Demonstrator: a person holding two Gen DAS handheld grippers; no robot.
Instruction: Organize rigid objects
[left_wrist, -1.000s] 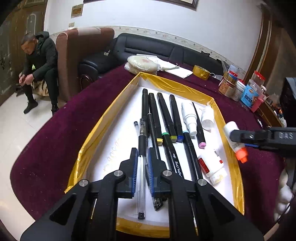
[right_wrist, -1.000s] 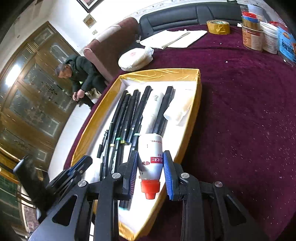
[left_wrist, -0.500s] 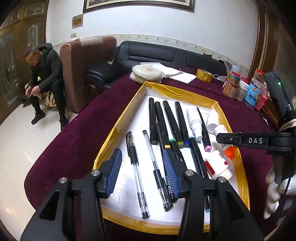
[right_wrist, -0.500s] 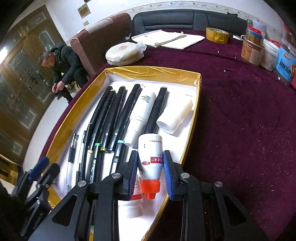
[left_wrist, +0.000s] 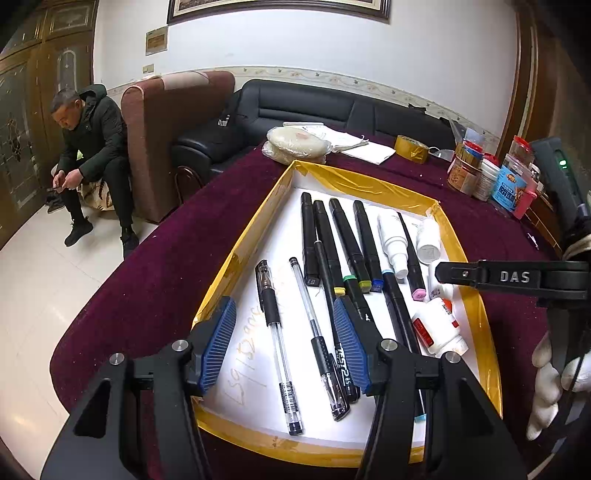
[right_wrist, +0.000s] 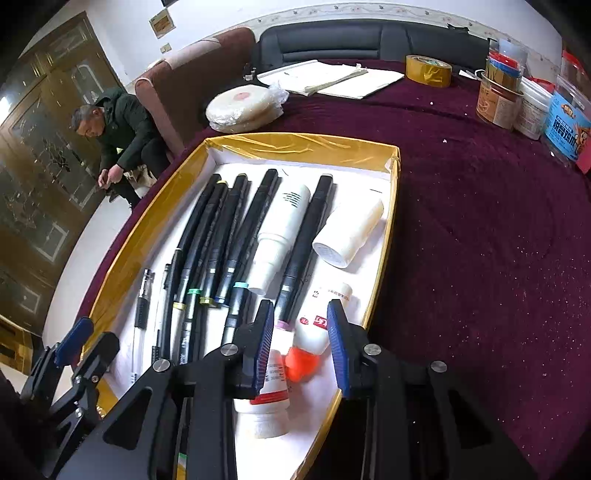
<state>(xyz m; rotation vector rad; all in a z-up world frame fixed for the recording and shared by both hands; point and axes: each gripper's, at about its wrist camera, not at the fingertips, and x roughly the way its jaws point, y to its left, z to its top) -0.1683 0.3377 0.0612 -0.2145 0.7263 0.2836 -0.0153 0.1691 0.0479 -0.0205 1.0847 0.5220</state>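
tray: a white tray with a gold rim (left_wrist: 240, 254) sits on the dark red tablecloth (left_wrist: 159, 266). almost all the things i can see for this job are already inside it.
done so far: black markers (left_wrist: 341, 240) lie side by side in a row, long way up the tray. two clear pens (left_wrist: 275, 332) lie next to them on the left. a white spray bottle (right_wrist: 282, 229) and a white bottle with no cap showing (right_wrist: 349, 236) lie by the markers. one more white bottle with a red label (right_wrist: 267, 391) lies at the near end.
left to do: my guess is very little. i see no loose pens or bottles on the cloth near the tray. the tape roll (right_wrist: 428, 70), the papers (right_wrist: 332, 79) and the jars (right_wrist: 498, 103) far away may not be part of the job.
left gripper (left_wrist: 284, 339): the blue pads are far apart and opening more. nothing is pinched. the two clear pens lie on the tray floor between the pads, not touching them.
right gripper (right_wrist: 301, 345): the pads stand apart with a gap on both sides of the little white bottle with the orange cap (right_wrist: 314, 332). it looks let go, not pinched.
little bottle: it lies in the tray by the right rim, orange cap toward the camera. the cap looks blurry, so it may be rolling a bit.
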